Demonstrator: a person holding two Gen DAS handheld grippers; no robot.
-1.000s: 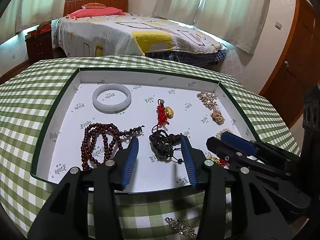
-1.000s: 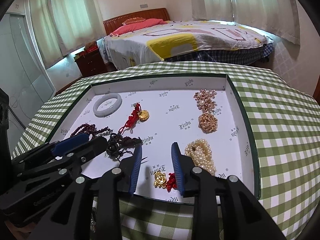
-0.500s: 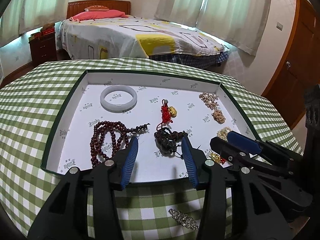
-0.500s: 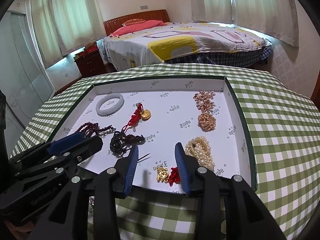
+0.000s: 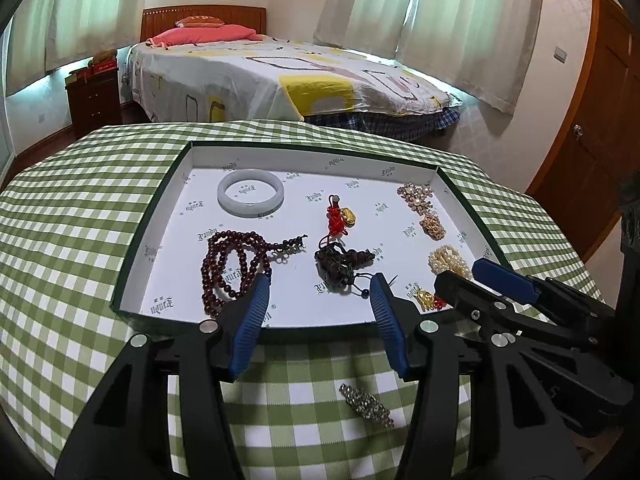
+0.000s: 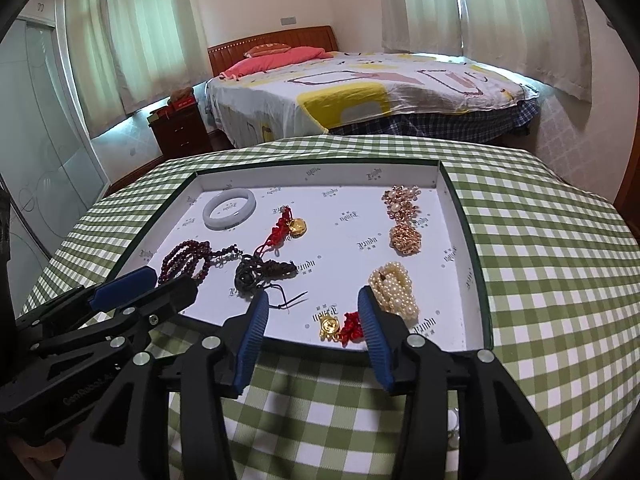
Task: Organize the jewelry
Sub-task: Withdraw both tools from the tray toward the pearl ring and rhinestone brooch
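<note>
Both blue-padded black left gripper (image 5: 318,300) and right gripper (image 6: 310,320) gape wide, empty, at near rim of white-lined tray (image 5: 256,322) holding eight jewelry pieces, one rhinestone brooch (image 5: 366,405) outside on checked cloth (image 5: 72,240).

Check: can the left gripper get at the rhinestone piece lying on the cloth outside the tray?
Probably yes. The rhinestone piece lies on the checked tablecloth just below the open left gripper, on the near side of the tray. Nothing lies over it; the right gripper sits off to the side.
</note>
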